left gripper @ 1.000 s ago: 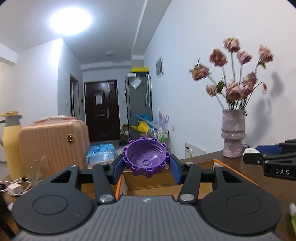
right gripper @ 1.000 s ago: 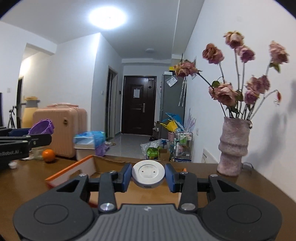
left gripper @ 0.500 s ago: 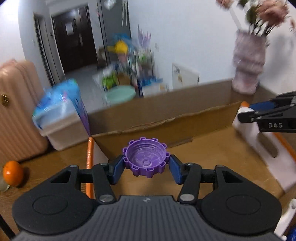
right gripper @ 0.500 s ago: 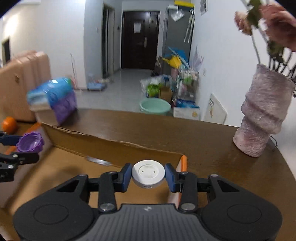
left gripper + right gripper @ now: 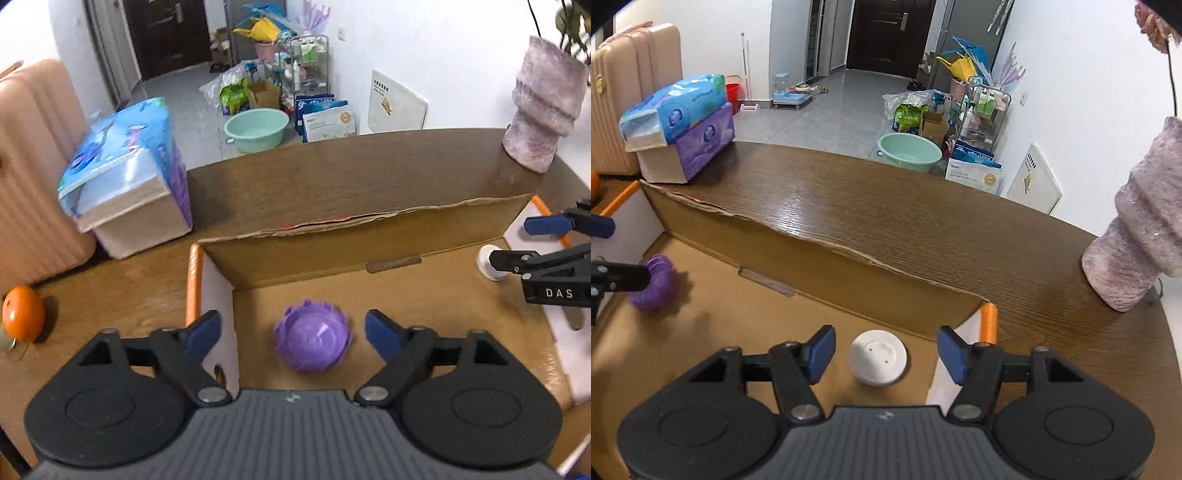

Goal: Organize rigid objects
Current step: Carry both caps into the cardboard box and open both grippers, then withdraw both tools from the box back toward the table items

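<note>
**A:** Where is the purple cap (image 5: 312, 339)?

**B:** Between the left gripper (image 5: 293, 332)'s blue pads and a little beyond them, inside the cardboard box (image 5: 369, 236). It shows its domed side, it is blurred, and neither pad touches it; I cannot tell whether it rests on the box floor. The jaws have just been opening and now stand spread wide, with the cap loose in the gap.

**A:** And the white disc (image 5: 879, 358)?

**B:** Just ahead of the right gripper (image 5: 886, 350), centred between its pads, over the box floor close to the near right corner. There is a clear gap on each side. Those jaws have also just been opening, and they are parted with nothing pinched.

**A:** How do the two grippers sit relative to each other?

**B:** From the left gripper, the right one reaches in at the far right, its fingers around the disc. From the right gripper, the left one's dark finger comes in at the far left, in front of the cap.

**A:** What lies around the box?

**B:** It sits on a brown wooden table (image 5: 923, 214). Beyond the right gripper, to its right, stands a pinkish ribbed vase (image 5: 1141, 236). Beyond the left gripper, to its left, is a stack of tissue packs (image 5: 125, 177), and an orange (image 5: 23, 313) lies at its far left on the table.
</note>
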Available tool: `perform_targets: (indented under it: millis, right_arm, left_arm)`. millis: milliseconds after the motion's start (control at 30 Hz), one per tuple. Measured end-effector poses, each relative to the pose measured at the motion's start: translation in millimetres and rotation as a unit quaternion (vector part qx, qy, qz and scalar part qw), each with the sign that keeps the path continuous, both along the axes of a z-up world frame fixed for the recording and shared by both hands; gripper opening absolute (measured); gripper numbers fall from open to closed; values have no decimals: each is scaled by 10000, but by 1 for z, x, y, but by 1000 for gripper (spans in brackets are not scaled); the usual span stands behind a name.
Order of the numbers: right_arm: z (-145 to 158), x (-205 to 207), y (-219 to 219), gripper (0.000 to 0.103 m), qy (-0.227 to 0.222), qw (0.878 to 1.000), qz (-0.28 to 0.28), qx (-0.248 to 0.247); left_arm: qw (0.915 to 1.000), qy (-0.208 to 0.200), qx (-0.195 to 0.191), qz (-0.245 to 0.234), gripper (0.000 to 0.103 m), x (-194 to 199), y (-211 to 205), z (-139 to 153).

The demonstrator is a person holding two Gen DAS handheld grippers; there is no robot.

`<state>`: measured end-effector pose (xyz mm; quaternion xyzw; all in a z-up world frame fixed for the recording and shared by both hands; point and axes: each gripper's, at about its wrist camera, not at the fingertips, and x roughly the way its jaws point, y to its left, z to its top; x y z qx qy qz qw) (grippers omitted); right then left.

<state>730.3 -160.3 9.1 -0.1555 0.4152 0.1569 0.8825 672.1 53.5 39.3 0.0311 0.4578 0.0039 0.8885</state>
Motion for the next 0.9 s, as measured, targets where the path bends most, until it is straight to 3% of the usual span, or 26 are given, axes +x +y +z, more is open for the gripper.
perform_targets:
  millis: [167, 367, 533, 633, 767, 900]
  right_arm:
    - [31, -28, -11, 67, -212, 9997, -48, 136]
    - [72, -77, -24, 68, -437, 9988, -82, 204]
    - [107, -131, -33, 73, -819, 9957, -127, 405]
    - [125, -169, -40, 82, -1301, 9877, -35, 869]
    - [139, -211, -40, 82, -1811, 9775, -208, 1059]
    - [146, -253, -40, 83, -2235, 9649, -307, 1345]
  left_arm:
    - [9998, -52, -166, 82, 95, -32, -2, 31]
    - [9991, -402, -38, -105, 101, -89, -12, 84]
    - [9973, -722, -10, -140, 103, -142, -17, 109]
    - [9953, -938, -101, -222, 103, -177, -16, 118]
    - [9886, -1433, -421, -193, 103, -222, -8, 131]
    - [9811, -1861, -503, -167, 103, -259, -5, 135]
